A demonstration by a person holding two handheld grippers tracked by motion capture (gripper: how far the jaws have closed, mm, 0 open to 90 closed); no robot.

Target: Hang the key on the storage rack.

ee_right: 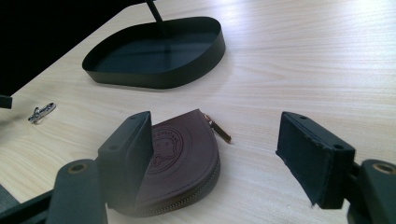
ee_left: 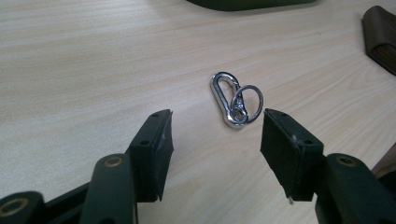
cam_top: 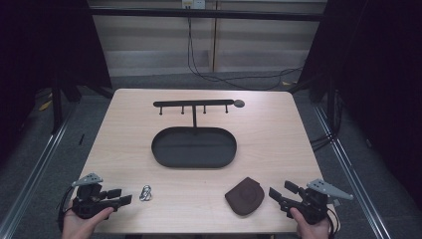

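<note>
- Left gripper (cam_top: 125,195): released, at 8 o'clock on the bench (cam_top: 278,129); its view resolves the carabiner (ee_left: 227,98) and joined key ring (ee_left: 247,103) just ahead.
- Right gripper (cam_top: 280,191): released, at 4 o'clock; its view reveals an embossed seal and zip pull on the brown pouch (ee_right: 180,158).
- High view adds the hook rack (cam_top: 194,104) above the tray (cam_top: 194,147).

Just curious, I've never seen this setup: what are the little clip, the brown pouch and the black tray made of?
Carabiner clip: polished metal, mirror-bright reflections. Coin pouch: apparently brown leather or imitation, matte, embossed emblem, brassy zipper. Tray: probably painted metal, thin rigid wall, satin black.
</note>
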